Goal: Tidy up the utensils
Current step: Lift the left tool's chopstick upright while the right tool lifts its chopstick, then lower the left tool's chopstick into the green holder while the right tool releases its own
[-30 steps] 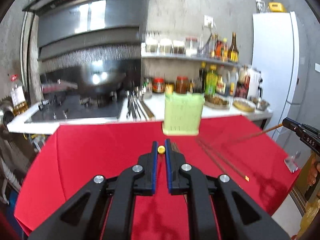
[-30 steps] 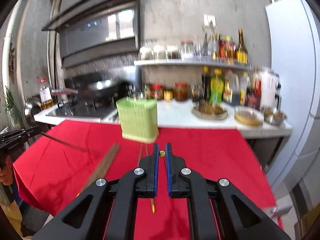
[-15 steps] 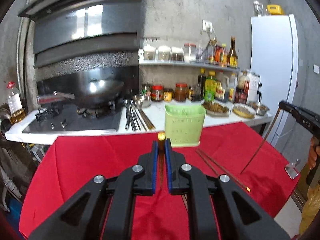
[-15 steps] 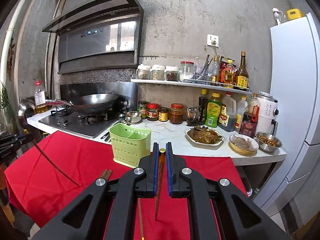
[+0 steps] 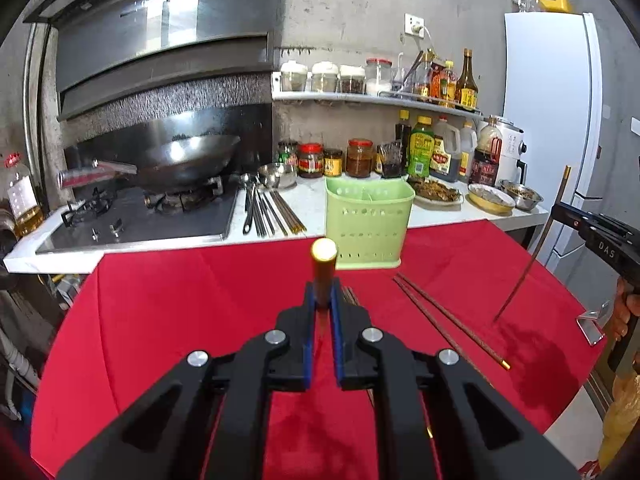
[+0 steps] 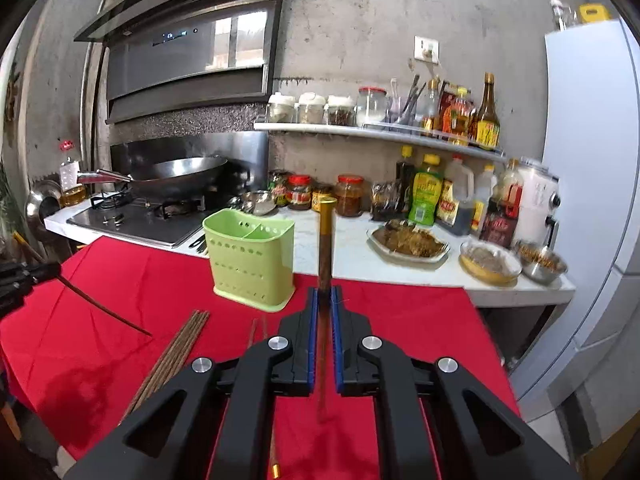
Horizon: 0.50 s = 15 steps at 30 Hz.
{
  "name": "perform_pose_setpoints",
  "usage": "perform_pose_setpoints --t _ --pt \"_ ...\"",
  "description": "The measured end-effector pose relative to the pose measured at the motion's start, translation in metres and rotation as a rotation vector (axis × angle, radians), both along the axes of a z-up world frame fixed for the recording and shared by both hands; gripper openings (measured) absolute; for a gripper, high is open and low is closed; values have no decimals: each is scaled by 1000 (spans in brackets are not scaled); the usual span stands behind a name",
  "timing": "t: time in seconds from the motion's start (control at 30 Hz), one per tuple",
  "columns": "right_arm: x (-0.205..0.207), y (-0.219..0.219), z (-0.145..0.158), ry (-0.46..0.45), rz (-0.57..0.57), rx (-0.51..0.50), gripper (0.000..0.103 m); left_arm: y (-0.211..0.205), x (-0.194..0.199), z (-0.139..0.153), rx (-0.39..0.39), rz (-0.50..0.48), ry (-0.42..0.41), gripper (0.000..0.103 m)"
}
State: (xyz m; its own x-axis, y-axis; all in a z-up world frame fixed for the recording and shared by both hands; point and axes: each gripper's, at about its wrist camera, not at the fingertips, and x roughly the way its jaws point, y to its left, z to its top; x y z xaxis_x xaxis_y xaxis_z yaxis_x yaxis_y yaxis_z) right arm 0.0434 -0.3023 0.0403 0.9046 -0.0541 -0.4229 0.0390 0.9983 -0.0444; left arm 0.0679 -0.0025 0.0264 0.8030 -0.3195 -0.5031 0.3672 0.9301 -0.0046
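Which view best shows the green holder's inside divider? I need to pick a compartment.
The right wrist view: it looks down into the green holder, showing the divider splitting its top. The left wrist view shows it front-on, its interior mostly hidden.

White letters "DAS" stand on the right tongs [image 5: 576,216]; bottle labels unreadable.

One green caddy [image 6: 250,258]; two held chopsticks [image 6: 326,240]; two tongs [image 6: 325,300].
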Motion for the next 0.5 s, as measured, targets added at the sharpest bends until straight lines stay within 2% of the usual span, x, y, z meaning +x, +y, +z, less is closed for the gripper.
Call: perform_pose_setpoints --t 0.2,0.4,0.5 --pt "29 7 33 -77 42 -9 7 -9 23 37 13 9 -63 7" --pt "72 25 88 -239 86 -5 7 -36 66 99 -21 -20 -156 7" --pt "96 34 106 -299 112 12 7 -57 95 119 -7 -41 -179 7"
